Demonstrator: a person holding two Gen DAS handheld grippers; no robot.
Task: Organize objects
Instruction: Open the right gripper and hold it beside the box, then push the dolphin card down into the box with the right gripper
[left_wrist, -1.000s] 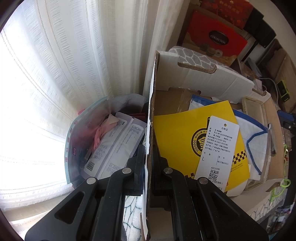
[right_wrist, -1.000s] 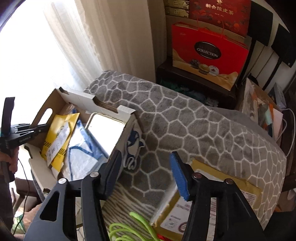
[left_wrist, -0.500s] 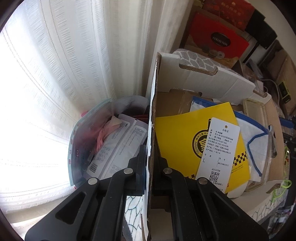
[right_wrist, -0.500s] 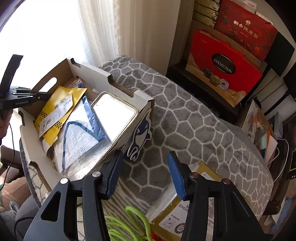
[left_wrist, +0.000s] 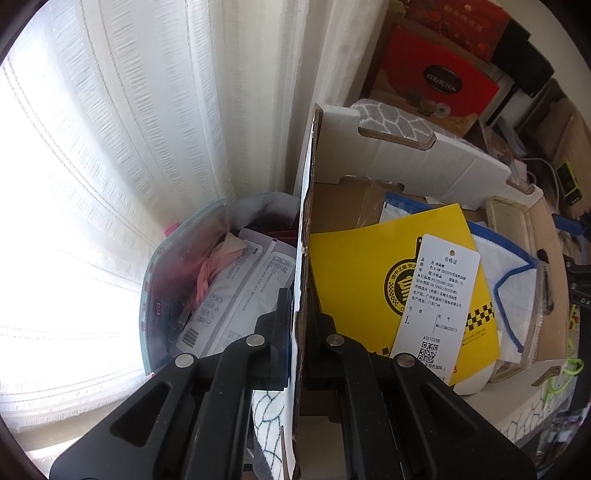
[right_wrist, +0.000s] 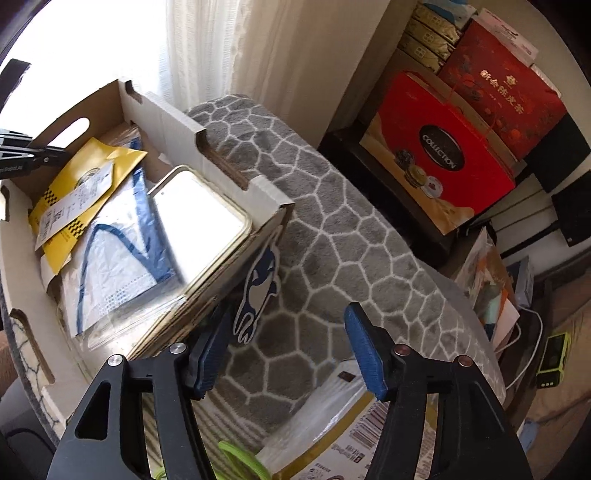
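A big gray blanket (right_wrist: 351, 236) with white lines covers the seat. On its left side sits an open cardboard box (right_wrist: 166, 110) with a yellow packet (left_wrist: 373, 269) and a shiny tin (right_wrist: 199, 218) inside. The left gripper (left_wrist: 300, 325) is clenched tight on the box's near wall. The right gripper (right_wrist: 284, 354) hangs just right of the box, its jaws opening with nothing between them.
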